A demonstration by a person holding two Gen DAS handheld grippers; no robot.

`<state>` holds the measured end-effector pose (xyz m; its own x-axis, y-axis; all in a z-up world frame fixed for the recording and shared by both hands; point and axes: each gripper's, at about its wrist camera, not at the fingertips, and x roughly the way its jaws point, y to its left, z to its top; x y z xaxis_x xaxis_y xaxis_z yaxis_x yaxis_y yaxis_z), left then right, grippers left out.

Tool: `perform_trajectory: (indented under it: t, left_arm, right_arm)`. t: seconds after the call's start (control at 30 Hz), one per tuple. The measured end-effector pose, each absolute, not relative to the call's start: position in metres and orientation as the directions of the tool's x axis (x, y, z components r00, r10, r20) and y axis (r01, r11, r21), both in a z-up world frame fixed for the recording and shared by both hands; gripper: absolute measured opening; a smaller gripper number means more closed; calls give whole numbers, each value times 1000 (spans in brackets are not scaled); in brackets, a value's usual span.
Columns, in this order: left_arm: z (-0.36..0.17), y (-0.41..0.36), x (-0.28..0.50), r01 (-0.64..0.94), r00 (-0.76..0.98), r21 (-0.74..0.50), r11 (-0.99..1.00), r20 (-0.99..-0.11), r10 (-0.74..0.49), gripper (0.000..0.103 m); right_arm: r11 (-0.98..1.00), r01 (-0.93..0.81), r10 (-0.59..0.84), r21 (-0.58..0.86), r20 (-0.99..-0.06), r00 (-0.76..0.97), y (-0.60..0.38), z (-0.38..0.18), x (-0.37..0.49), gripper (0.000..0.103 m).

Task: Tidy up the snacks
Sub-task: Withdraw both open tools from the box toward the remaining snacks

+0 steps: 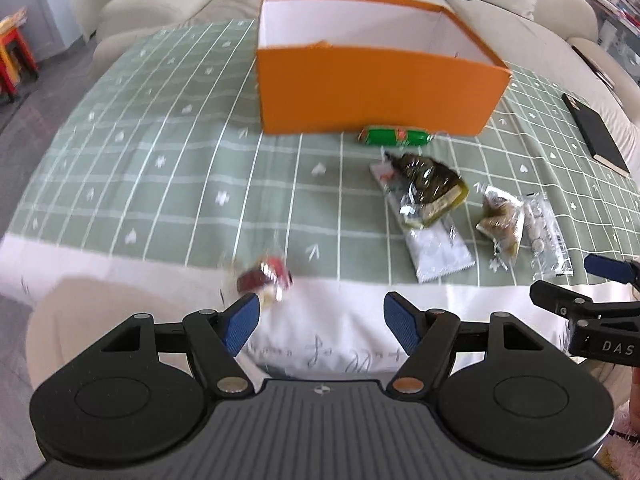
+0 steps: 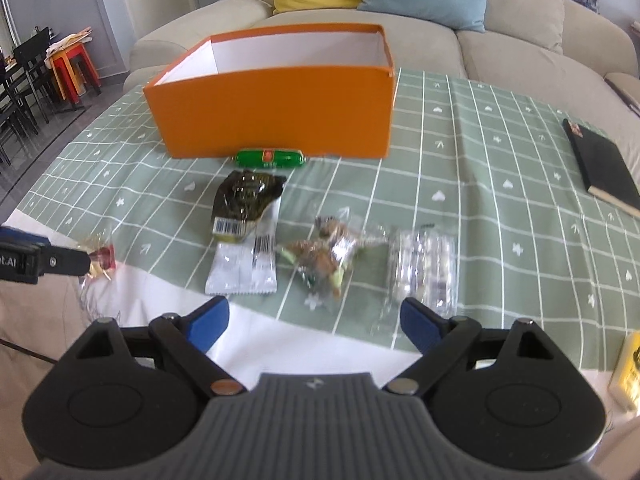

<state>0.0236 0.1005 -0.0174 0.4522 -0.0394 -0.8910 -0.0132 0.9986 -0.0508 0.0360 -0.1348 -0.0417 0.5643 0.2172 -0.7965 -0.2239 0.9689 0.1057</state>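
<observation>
Left wrist view is blurry, so the small red candy (image 1: 266,276) near the front edge of the green cloth (image 1: 160,168) is hard to make out; it lies just past the left gripper (image 1: 318,322), whose fingers are spread wide and hold nothing. The green sausage stick (image 2: 269,159) lies sideways along the front wall of the orange box (image 2: 276,112). Right wrist view shows the right gripper (image 2: 314,326) wide open too, holding nothing, near a clear packet of pale sweets (image 2: 424,270), and a yellow thing (image 2: 628,368) cut off at the right edge. The black book (image 2: 604,168) lies near the cloth's right edge.
</observation>
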Motion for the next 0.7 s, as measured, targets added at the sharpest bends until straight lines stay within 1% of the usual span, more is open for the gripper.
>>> perform_trajectory:
  t: [0.17,0.4,0.6,0.7]
  left_arm:
    - [-35,111,14,-63,419,-101,993,-906,-65,83]
    - [-37,123,15,-124,462,-119,985,-886,-49,83]
    - [-44,123,34,-131,473,-66,989,-881,4,83]
    - [-52,126,43,-175,449,-49,983,-893,36,83]
  right_arm:
    - [967,-224,229,124,-807,544,-133,-49,36,87]
    - [964,-230,237,131,-813,531,-131,-54,38,85]
    - [966,-225,229,125,-818,528,-131,-58,42,85]
    - [966,-224,229,126,-819,527,-132,-59,42,84]
